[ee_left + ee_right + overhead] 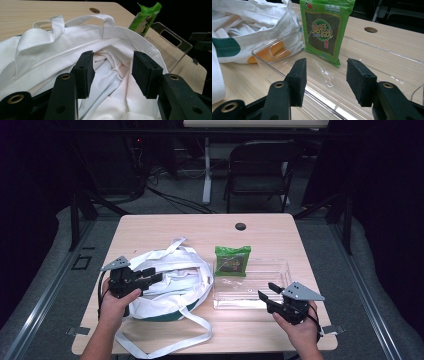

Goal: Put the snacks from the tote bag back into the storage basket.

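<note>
Your left gripper [112, 72] hangs wide over the white bag [170, 280] near the table's [260, 227] left edge. Your right gripper [325, 82], equally wide, faces the green packet [325, 32] leaning in the clear tray [280, 267] (probably bagging next): reach forward and pinch it.

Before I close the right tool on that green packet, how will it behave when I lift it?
The green packet looks thin and flat, so probably light and bendy. It leans upright in the clear tray, so a nudge may tip it over. Its glossy wrapper could slip between the pads of the right tool.
</note>
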The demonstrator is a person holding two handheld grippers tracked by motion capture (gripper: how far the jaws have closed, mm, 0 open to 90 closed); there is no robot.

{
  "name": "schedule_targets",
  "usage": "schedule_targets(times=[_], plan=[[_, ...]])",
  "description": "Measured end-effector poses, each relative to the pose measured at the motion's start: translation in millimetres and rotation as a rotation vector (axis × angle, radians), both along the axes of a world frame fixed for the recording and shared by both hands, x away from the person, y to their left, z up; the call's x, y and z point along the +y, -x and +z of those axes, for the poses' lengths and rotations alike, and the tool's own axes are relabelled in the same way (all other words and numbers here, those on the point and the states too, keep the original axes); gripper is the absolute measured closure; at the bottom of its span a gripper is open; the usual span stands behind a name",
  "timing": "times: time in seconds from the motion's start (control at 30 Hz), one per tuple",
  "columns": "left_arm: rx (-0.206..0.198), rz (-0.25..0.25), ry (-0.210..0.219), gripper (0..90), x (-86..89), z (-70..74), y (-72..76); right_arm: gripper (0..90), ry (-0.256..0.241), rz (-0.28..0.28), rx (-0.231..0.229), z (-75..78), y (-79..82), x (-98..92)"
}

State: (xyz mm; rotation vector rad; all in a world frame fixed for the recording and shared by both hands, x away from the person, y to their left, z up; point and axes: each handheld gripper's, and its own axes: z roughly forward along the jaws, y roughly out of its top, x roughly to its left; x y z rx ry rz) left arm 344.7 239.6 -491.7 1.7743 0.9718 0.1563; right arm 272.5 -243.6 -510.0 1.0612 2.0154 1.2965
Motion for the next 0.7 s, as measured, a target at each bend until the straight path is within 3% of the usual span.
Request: schedule_targets(times=[0.2,0.7], plan=[[0.0,0.002,-0.002,51.7,-0.8,-0.1,0.8,50.6,0.002,0.003,-0.02,-3.7,1.6,3.1],[0.007,0.006,-0.015,51.8,-1.7,-3.4,-0.3,50.6,0.015,0.045,-0.01,-8.4,2.3,12.4]])
